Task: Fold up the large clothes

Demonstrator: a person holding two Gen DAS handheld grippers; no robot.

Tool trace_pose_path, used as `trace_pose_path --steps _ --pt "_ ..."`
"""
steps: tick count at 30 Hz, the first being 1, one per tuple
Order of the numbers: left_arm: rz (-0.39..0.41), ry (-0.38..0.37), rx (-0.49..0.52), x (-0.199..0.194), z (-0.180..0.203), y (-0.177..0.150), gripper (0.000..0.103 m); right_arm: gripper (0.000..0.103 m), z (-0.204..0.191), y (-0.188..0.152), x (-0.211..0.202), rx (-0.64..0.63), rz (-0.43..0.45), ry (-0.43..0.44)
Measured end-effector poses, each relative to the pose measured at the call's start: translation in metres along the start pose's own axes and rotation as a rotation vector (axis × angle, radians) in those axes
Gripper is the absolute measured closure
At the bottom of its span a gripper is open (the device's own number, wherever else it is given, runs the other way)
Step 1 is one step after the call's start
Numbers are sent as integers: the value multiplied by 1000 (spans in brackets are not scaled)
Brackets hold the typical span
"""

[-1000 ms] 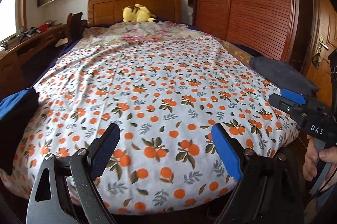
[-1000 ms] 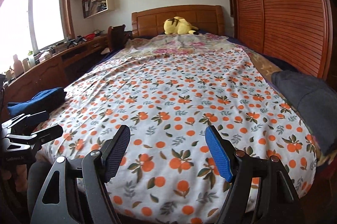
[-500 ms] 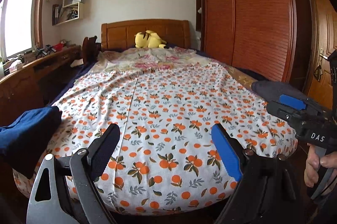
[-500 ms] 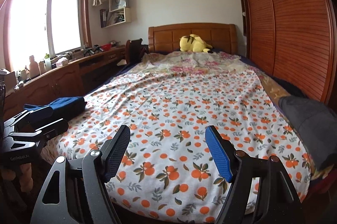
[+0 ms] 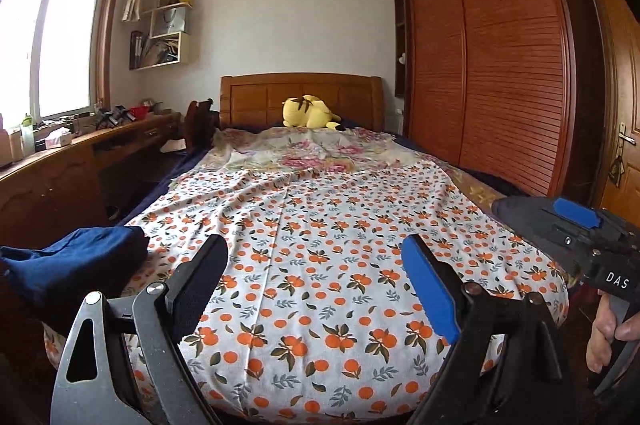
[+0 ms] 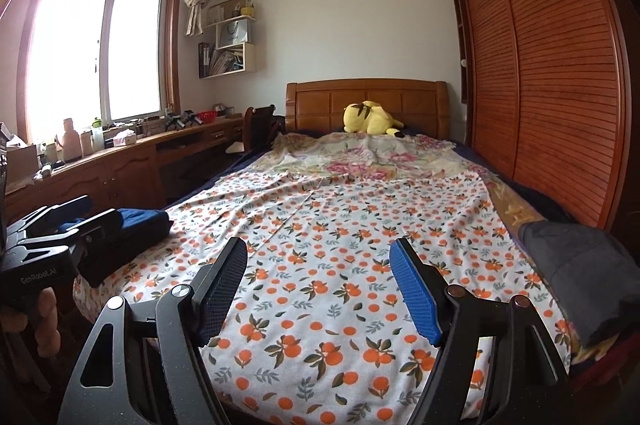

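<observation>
**Both grippers wide over the foot of the bed**

The left gripper [image 5: 312, 289] hung above the foot edge of the bed [image 5: 264, 89], fingers spread wide, nothing between them. The right gripper [image 6: 318, 289] matched it, fingers parted and empty. A blue garment [image 5: 76, 261] sat folded at the bed's left edge, its near end cut off by the frame. On the right edge lay a grey garment [image 6: 576, 253], part of it hidden behind the gripper arm. The orange-print sheet [image 5: 320, 225] lay flat under both. A yellow plush toy [image 5: 308, 111] rested at the headboard, too small to read clearly. A hand [image 5: 612, 333] gripped the right handle, only partly in view.
</observation>
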State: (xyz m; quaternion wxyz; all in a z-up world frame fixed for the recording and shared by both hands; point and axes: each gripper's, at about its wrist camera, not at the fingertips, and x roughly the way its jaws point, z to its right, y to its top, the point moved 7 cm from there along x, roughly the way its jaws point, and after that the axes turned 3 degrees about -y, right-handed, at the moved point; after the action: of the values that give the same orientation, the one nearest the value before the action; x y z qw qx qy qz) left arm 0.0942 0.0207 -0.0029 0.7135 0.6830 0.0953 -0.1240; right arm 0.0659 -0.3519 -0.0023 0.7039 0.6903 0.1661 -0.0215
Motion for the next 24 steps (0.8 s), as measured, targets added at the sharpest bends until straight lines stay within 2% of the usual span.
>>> trace_pose_path --steps 24 --pt "-25 11 -3 2 -1 -14 14 27 -2 -4 6 20 -23 4"
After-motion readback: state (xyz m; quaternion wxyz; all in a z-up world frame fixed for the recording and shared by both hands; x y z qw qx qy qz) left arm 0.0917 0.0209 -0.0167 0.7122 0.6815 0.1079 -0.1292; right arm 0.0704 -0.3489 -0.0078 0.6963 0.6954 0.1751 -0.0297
